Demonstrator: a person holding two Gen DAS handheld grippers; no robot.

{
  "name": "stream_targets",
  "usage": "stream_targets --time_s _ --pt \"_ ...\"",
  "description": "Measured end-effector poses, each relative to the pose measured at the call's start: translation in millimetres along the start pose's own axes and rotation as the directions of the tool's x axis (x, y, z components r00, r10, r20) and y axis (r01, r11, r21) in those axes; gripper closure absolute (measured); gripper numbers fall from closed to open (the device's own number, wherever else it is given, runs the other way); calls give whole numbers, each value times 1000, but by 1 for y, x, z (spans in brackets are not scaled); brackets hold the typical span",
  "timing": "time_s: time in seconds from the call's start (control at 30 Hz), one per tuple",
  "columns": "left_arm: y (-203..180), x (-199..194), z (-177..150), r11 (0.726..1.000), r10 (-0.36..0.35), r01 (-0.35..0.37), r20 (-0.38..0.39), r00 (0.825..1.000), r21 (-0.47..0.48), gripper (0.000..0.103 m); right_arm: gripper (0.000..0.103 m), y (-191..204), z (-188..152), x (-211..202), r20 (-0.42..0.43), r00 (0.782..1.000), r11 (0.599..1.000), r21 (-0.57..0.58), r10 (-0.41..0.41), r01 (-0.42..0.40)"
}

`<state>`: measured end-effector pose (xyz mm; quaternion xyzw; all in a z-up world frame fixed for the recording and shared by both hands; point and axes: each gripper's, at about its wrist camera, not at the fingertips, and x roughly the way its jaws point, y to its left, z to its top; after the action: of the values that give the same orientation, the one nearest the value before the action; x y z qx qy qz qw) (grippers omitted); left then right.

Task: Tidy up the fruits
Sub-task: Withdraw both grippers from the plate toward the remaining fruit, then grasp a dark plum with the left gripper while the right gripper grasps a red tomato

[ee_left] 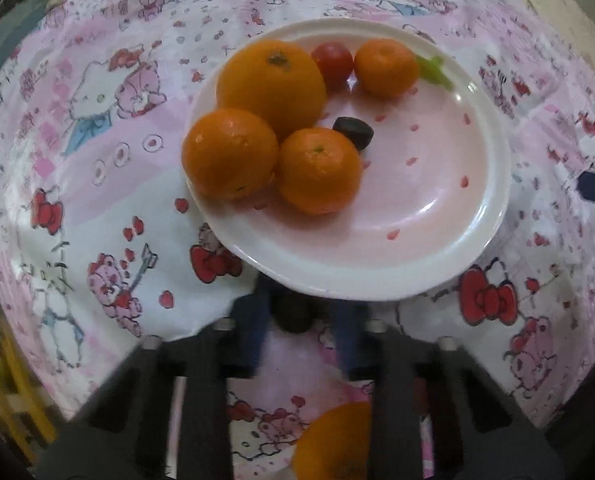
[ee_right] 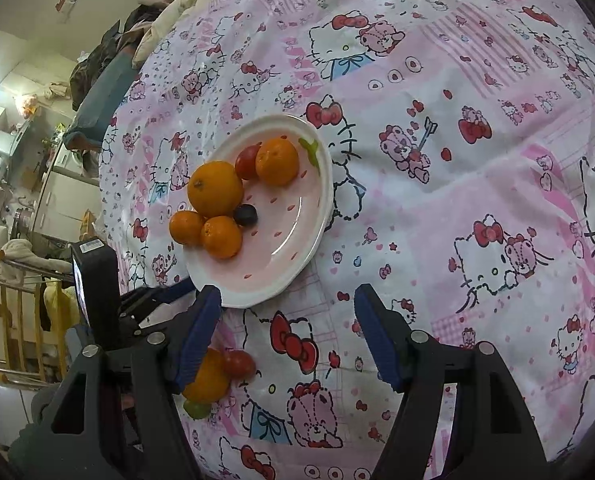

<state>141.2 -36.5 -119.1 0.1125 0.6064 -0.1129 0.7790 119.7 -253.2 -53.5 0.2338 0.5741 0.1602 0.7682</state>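
Pink plate [ee_left: 449,248], four oranges, red tomato [ee_left: 332,60], dark plum [ee_left: 353,131], left gripper [ee_left: 299,320] clamped on dark fruit [ee_left: 293,316], right gripper [ee_right: 287,308] jaws apart

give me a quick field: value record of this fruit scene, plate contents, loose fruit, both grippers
surface: Hello Kitty cloth
plate: four oranges, largest at the back; red tomato; dark plum
off plate: orange, tomato and green fruit on the cloth near the right gripper
left gripper: at the plate's near rim, shut on a dark fruit
right gripper: open, holding nothing, just short of the plate
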Motion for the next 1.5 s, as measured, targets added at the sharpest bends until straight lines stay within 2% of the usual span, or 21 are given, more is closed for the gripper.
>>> stream_targets --time_s 0.17,0.33,0.43,0.53,0.63,0.77,1.03,1.17,1.2,1.3,1.33,1.5 --pt "2 -2 3 999 -20 19 -5 1000 -28 85 31 -1 0 1 -4 1000 1000 4 3 -3" --pt "16 -11 -8 998 -8 7 -15 1000 -64 86 31 -2 0 0 -8 1000 1000 13 5 -5" --pt "33 -30 -24 992 15 -16 -11 1000 -128 86 31 -1 1 1 -9 1000 1000 17 7 -6" --pt "46 -58 -27 984 15 -10 30 999 -178 86 31 1 2 0 -6 1000 1000 20 20 -20" --pt "64 -86 -31 969 -9 25 67 998 -244 86 31 7 2 -2 -1 999 999 5 33 -33" --pt "65 -105 -28 958 -47 71 92 995 -279 86 31 11 1 -1 -7 999 999 -9 39 -39" --pt "55 -110 -31 955 -76 112 138 988 -275 86 31 14 -3 8 -38 999 999 -22 22 -23" --pt "64 -105 -32 938 -96 139 146 985 -318 86 31 14 -5 19 -85 996 999 -24 34 -37" --pt "66 -104 -32 936 -93 137 148 985 -323 86 33 15 -6 25 -110 993 998 -25 46 -49" --pt "72 -103 -32 932 -81 128 149 985 -339 86 60 19 -12 37 -168 983 997 -38 67 -74" --pt "74 -102 -33 928 -89 135 148 985 -347 86 64 22 -14 42 -186 980 996 -44 70 -79" --pt "79 -103 -38 922 -94 143 150 984 -360 86 70 35 -28 70 -278 959 994 -68 64 -86"
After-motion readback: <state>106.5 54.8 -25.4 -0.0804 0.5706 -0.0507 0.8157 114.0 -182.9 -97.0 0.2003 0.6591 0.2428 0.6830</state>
